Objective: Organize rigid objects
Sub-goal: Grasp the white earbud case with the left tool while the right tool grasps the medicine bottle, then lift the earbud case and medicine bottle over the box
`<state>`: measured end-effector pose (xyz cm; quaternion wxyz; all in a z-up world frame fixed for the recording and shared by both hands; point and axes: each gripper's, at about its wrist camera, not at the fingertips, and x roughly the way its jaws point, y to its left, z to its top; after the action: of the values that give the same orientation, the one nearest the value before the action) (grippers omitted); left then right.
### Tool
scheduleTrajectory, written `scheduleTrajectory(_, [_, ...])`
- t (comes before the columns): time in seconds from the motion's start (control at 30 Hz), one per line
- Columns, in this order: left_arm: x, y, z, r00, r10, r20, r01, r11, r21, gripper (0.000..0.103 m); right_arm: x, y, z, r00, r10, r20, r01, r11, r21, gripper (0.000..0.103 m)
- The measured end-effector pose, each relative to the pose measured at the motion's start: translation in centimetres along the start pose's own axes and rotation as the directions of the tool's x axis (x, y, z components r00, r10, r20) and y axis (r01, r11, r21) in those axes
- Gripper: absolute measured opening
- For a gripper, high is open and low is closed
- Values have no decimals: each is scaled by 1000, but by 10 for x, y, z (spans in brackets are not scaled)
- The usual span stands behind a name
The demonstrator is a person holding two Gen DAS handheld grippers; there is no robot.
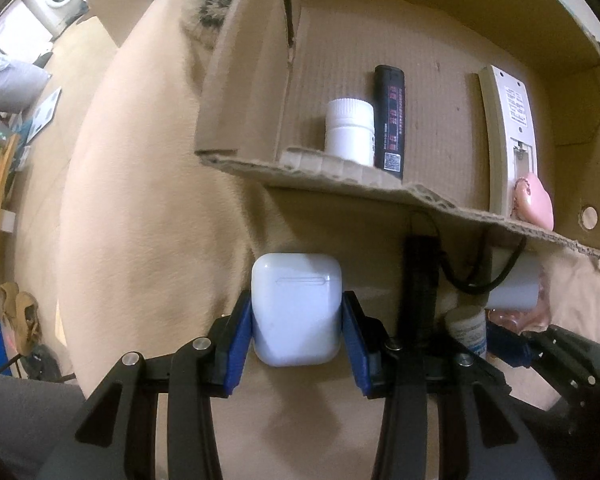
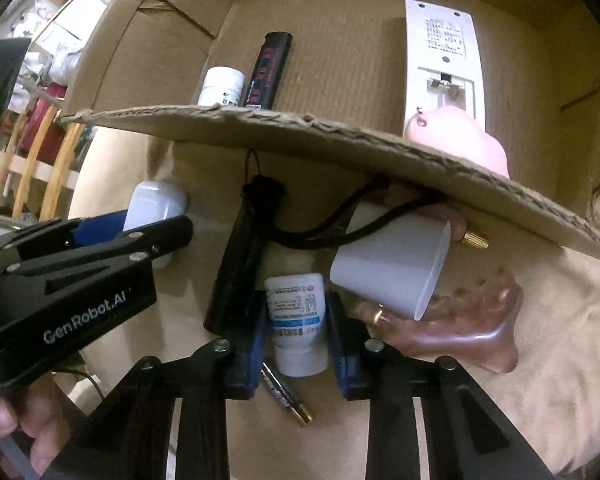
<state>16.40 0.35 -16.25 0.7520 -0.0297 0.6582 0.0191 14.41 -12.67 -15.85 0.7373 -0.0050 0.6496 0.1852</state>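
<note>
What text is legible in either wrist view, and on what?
"GenRobot.AI": side of the left gripper body.
Pill bottle label: print too small to read.
Black lighter: red characters, blurred.
Remote back label: unreadable.
Battery: print unreadable.

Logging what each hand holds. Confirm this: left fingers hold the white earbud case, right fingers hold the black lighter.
Wrong on the right. The right fingers are closed on the small white pill bottle, as the right wrist view shows; the black lighter lies in the cardboard box. The left fingers do hold the white earbud case.
</note>
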Motion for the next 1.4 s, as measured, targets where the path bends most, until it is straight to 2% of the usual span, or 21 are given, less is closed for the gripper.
scheduleTrajectory(0.6, [-18, -11, -5, 1000, -14, 21, 13, 1000, 27, 39, -40, -13, -17, 996, 46, 80, -48, 999, 24, 28])
scheduleTrajectory(0.93, [-47, -19, -19, 997, -14, 82, 9, 997, 71, 39, -68, -27, -21, 985, 72, 156, -83, 995, 61, 28])
scheduleTrajectory(1.03, [-64, -19, -22, 994, -45, 101, 38, 996, 75, 39, -84, -38, -24, 976, 85, 201, -105, 990, 90, 28])
scheduleTrajectory(1.1, [-78, -17, -24, 989, -65, 130, 54, 995, 86, 39, -95, -44, -27, 967, 97, 237, -127, 986, 112, 28])
scheduleTrajectory(1.27, [-116, -23, -24, 967, -65, 248, 34, 991, 127, 39, -126, -51, -25, 937, 82, 339, -128, 985, 115, 28])
scheduleTrajectory(1.4, [-145, -24, -10, 927, -38, 373, -12, 992, 129, 39, -157, -61, -15, 899, 82, 429, -140, 984, 106, 28])
